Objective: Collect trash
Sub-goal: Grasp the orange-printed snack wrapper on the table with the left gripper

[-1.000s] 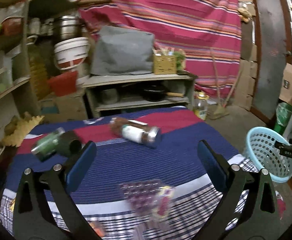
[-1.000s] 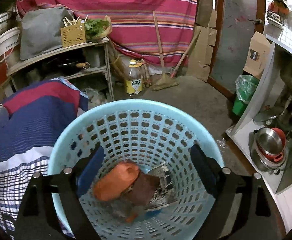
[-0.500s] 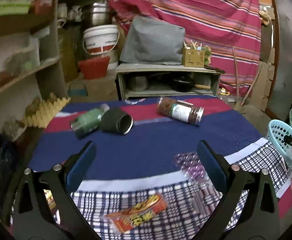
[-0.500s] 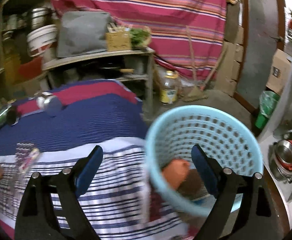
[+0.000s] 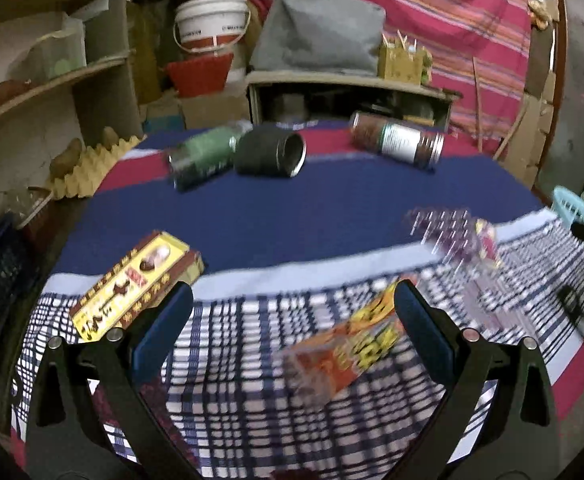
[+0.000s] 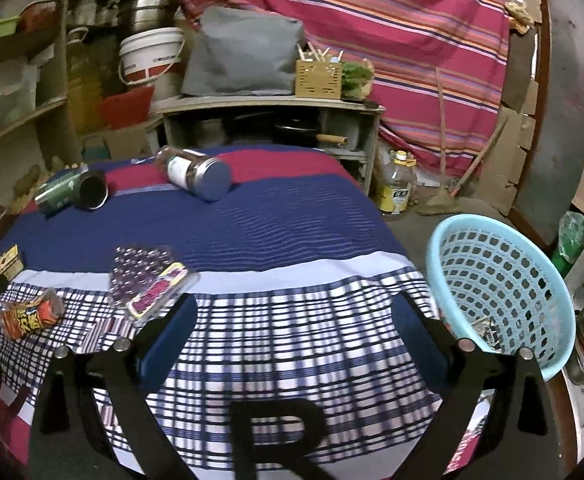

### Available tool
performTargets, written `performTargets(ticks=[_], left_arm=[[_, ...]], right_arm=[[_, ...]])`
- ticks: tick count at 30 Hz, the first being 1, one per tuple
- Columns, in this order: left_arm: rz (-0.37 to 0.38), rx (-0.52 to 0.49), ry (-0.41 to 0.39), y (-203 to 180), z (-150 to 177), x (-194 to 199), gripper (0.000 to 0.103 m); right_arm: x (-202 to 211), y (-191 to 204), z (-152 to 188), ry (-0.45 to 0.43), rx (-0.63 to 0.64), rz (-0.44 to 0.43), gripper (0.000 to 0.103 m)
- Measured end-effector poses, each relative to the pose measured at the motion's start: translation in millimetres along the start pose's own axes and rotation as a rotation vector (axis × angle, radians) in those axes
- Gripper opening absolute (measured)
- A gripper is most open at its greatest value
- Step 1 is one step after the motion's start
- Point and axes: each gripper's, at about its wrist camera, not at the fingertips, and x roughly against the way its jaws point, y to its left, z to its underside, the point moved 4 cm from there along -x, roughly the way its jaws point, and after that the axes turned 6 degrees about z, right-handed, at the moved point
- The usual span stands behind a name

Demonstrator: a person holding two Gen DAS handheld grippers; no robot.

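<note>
Checked tablecloth (image 6: 292, 320), striped curtain (image 6: 392, 20), shelves (image 5: 52, 84), both tools spread, empty

A large black letter "R" on the right tongs (image 6: 292, 316); other labels too blurred.

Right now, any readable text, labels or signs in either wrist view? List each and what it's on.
"R": large black letter on the right gripper body, bottom of the right wrist view.
Yellow box: printed characters, unreadable.
Orange snack packet: yellow lettering, motion-blurred.
Brown jar: white label, too small.
White bucket: dark band of print, unreadable.
Oil bottle on the floor: label too small.
</note>
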Motion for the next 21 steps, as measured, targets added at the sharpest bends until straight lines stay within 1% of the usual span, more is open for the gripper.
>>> performTargets(ticks=[3, 4, 6, 11, 13, 14, 16, 17, 19, 21], left_arm=[[0.019, -0.012, 0.042, 0.1, 10.0, -8.3, 0.097], [0.045, -0.019, 0.075, -1.8, 13.2, -13.8, 0.097], [0.074, -0.033, 0.113, -4.5, 15.4, -19.9, 0.097], [0.11, -0.099, 0.205, -17.4, 20.3, -37.6, 0.097], [0.134, -0.11, 0.225, -21.1, 20.7, -43.0, 0.085], [0.142, -0.114, 0.227, -23.2, 20.3, -44.1, 0.083], [0.156, -0.126, 0.222, -26.2, 18.4, -45.5, 0.074], [0.163, -0.13, 0.222, -27.9, 17.3, -46.5, 0.071], [0.173, -0.139, 0.216, -30.1, 14.6, -47.5, 0.06], [0.179, -0.142, 0.207, -30.7, 12.2, -47.9, 0.044]], right_arm=[[-2.5, 8.8, 0.0, 0.014, 0.017, -0.003, 0.095], [-2.8, 11.4, 0.3, 0.017, 0.02, -0.003, 0.095], [-3.3, 15.3, 0.1, 0.022, 0.027, -0.006, 0.095], [-3.0, 25.0, -0.2, 0.027, 0.055, 0.001, 0.095], [-3.0, 27.3, -0.2, 0.027, 0.064, 0.003, 0.095], [-3.6, 28.2, -0.1, 0.028, 0.068, 0.005, 0.095], [-6.7, 30.2, 0.5, 0.037, 0.07, 0.006, 0.095], [-8.7, 31.1, 0.6, 0.044, 0.071, 0.005, 0.095], [-12.3, 32.9, 0.7, 0.054, 0.073, 0.005, 0.095], [-15.9, 37.5, -0.2, 0.065, 0.081, 0.006, 0.095]])
